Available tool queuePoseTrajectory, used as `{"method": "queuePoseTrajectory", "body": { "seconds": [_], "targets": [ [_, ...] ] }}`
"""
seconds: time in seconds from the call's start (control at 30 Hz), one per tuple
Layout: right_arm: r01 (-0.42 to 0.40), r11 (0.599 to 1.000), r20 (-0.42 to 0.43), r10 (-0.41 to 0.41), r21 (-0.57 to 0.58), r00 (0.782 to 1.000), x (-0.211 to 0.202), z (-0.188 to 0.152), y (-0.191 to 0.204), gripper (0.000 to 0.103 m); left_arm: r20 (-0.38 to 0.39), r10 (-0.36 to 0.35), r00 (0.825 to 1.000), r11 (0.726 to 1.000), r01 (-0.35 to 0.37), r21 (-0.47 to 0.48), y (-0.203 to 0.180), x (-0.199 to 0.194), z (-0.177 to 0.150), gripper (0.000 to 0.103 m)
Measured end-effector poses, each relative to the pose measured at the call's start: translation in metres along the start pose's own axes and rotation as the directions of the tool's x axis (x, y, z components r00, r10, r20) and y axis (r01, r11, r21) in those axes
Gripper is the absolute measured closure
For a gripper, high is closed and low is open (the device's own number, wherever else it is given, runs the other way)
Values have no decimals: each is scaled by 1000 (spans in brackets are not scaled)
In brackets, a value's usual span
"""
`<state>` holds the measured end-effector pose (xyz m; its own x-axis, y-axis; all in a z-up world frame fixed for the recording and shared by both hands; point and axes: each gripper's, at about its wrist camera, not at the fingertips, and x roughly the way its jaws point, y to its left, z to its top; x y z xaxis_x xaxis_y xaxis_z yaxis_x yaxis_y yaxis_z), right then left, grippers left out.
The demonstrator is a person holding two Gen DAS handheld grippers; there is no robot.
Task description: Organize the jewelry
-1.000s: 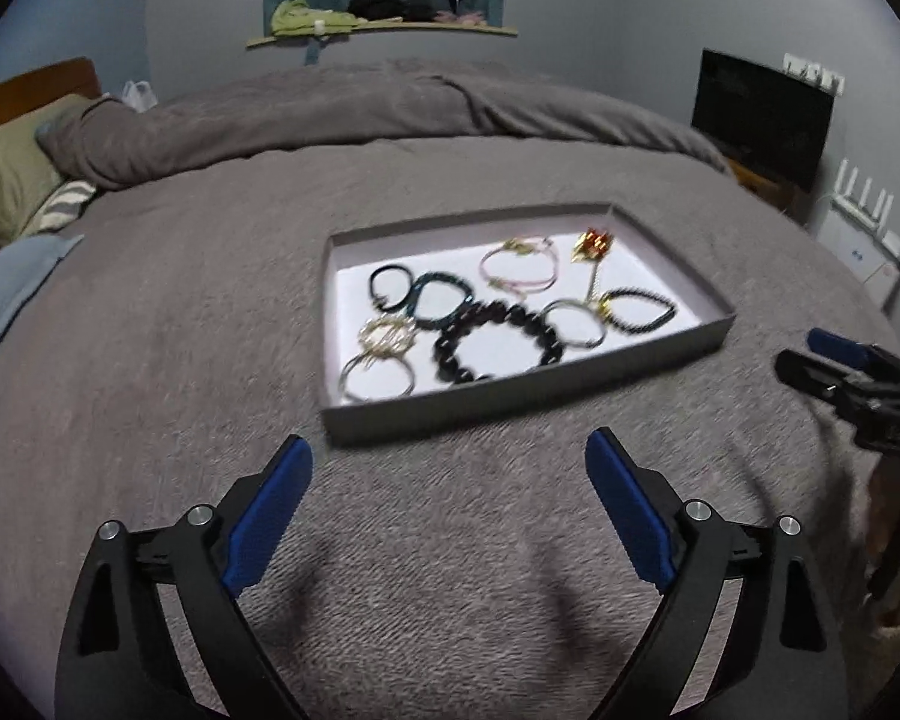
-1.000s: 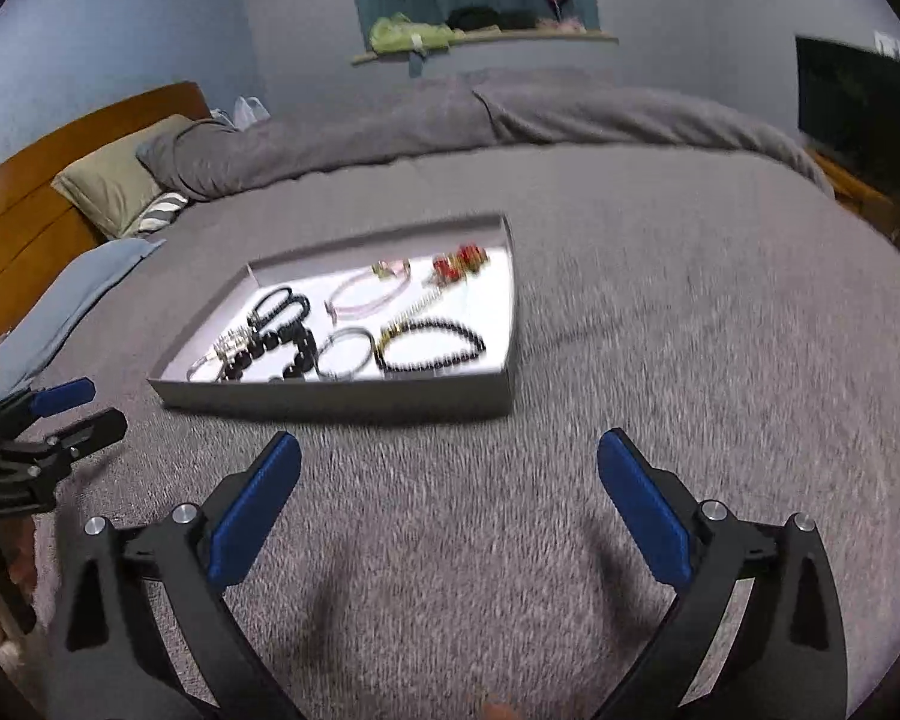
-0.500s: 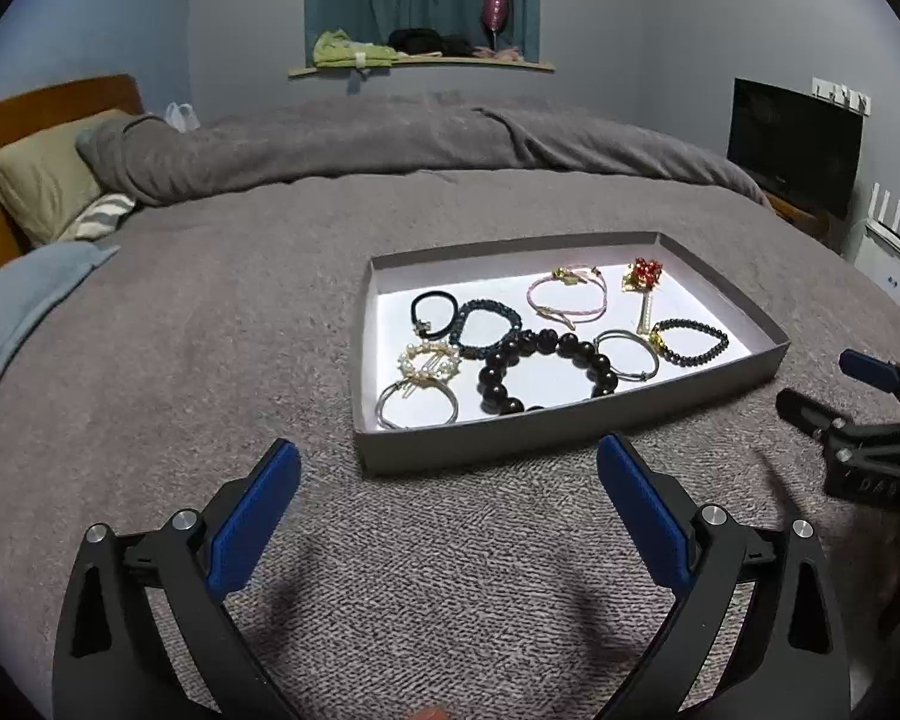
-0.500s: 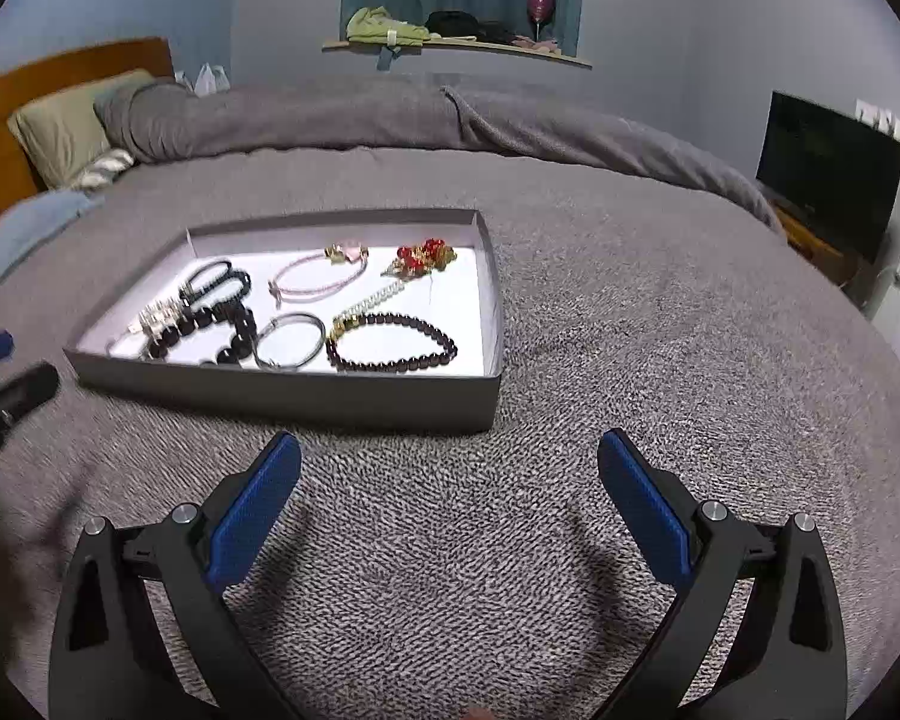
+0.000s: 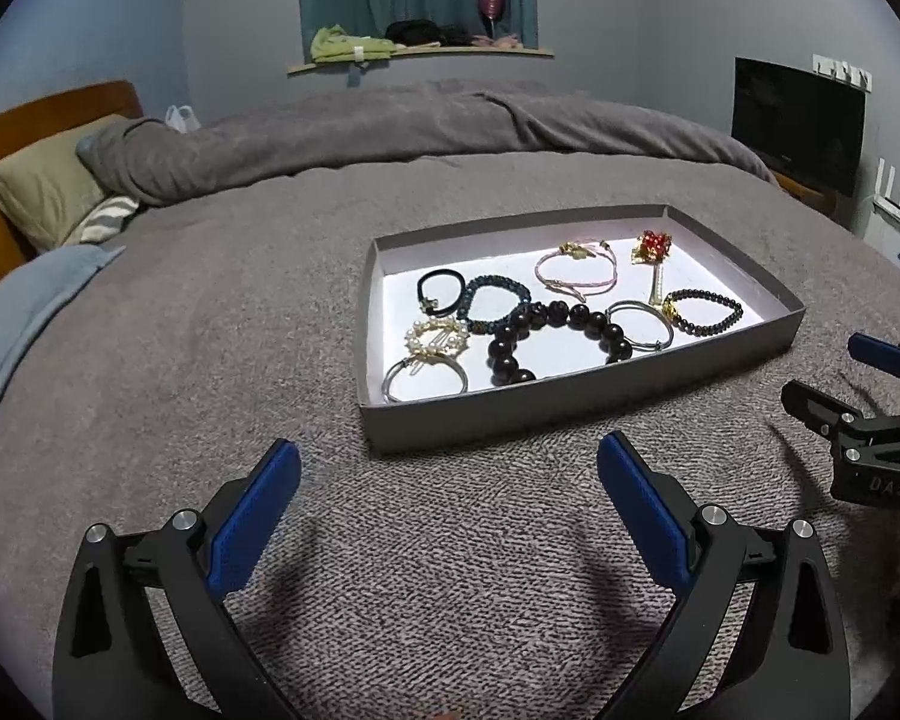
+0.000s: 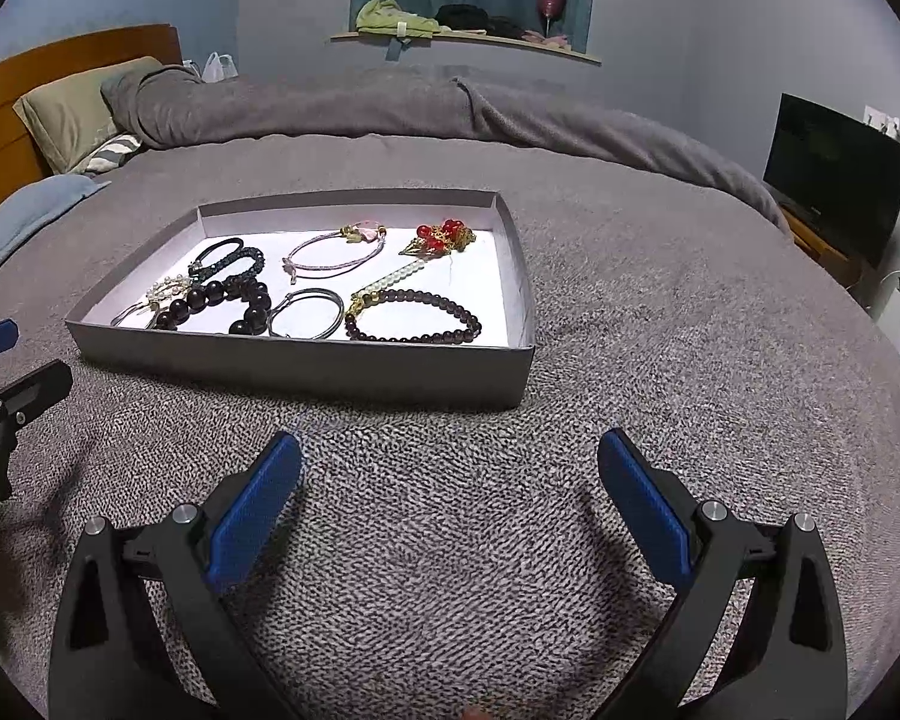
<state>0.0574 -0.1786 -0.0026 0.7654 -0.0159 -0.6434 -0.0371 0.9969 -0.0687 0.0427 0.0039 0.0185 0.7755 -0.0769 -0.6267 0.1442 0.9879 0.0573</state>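
A shallow grey tray [image 5: 510, 414] [image 6: 306, 363] with a white floor sits on the grey bed cover. In it lie several pieces: a big dark bead bracelet [image 5: 555, 330] [image 6: 216, 300], a pearl ring-shaped piece [image 5: 437, 337], a pink cord bracelet [image 5: 576, 267] [image 6: 336, 255], a red and gold ornament [image 5: 653, 246] [image 6: 441, 235], a small dark bead bracelet [image 5: 705, 312] [image 6: 414, 315] and silver bangles [image 5: 425, 378] [image 6: 306, 313]. My left gripper [image 5: 449, 468] hovers open over the cover just in front of the tray. My right gripper [image 6: 449, 462] is open too, nothing between its fingers.
The bed cover [image 5: 210, 330] stretches around the tray. A rolled duvet [image 5: 390, 132], pillows [image 5: 42, 192] and a wooden headboard [image 6: 60, 60] lie at the far left. A dark screen [image 5: 798, 120] stands right. The right gripper shows at the left wrist view's right edge [image 5: 834, 384].
Both views have swung and steadied, so the tray now sits more centred ahead of each gripper. The jewelry in the tray has not moved. Both grippers stay open.
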Motion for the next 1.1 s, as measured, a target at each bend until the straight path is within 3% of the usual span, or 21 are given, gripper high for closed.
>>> {"method": "queuePoseTrajectory", "body": {
  "seconds": [1.1],
  "targets": [
    [2,1000,2,-2,11,1000,-1,-1,-3,5,-6,-5,1000,1000,5,17,-6,1,-3,5]
  ]
}}
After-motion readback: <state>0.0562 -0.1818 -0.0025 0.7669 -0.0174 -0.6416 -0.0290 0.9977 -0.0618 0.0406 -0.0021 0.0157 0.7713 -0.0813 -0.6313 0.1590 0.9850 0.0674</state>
